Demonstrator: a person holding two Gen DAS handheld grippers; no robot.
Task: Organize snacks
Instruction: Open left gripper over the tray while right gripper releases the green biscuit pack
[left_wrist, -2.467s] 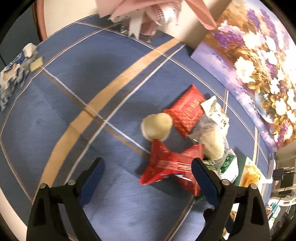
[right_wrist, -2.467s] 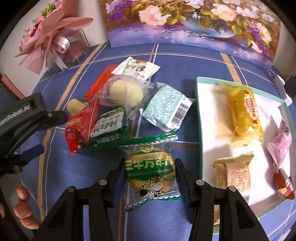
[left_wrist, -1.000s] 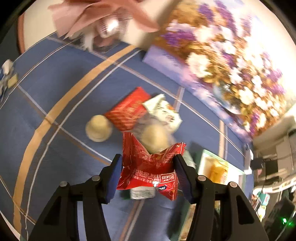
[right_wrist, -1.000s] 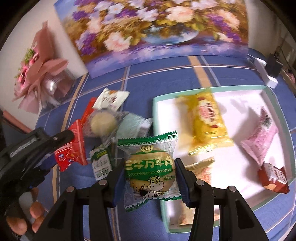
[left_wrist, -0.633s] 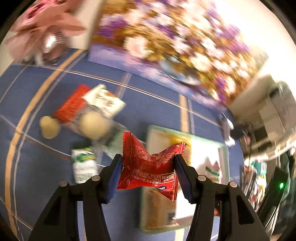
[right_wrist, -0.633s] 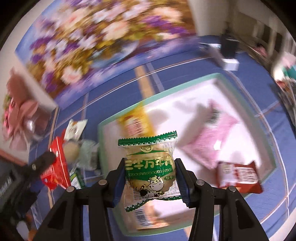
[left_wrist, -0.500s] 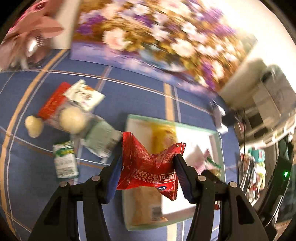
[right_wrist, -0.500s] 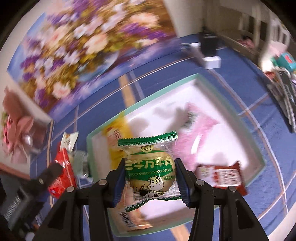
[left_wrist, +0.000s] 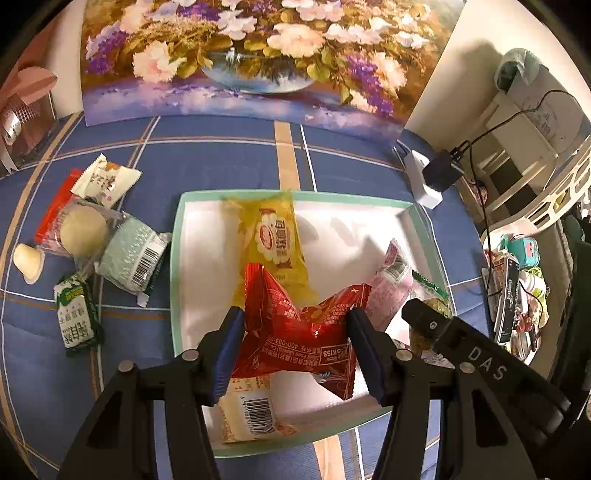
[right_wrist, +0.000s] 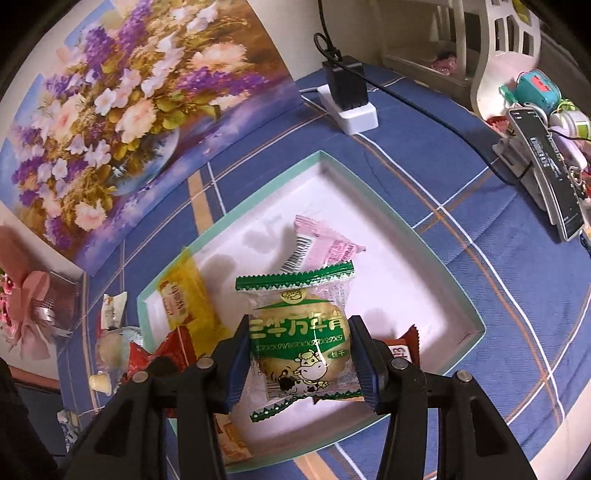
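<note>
Over the white tray (left_wrist: 192, 258) we hold both snacks at once: left gripper (left_wrist: 295, 343) clamped on the red packet (left_wrist: 295, 332), right gripper (right_wrist: 301, 354) clamped on the green biscuit packet (right_wrist: 299, 332). Each packet hangs directly above the tray floor, long axis running away from the fingers. Our right hand sits toward the tray's right side; release looks next.

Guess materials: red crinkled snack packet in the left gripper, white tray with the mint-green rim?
Red crinkled snack packet: likely glossy plastic film; sharp creases, highlights. White tray with the mint-green rim: matte, thin straight walls, probably cardboard, though plastic can't be excluded.
</note>
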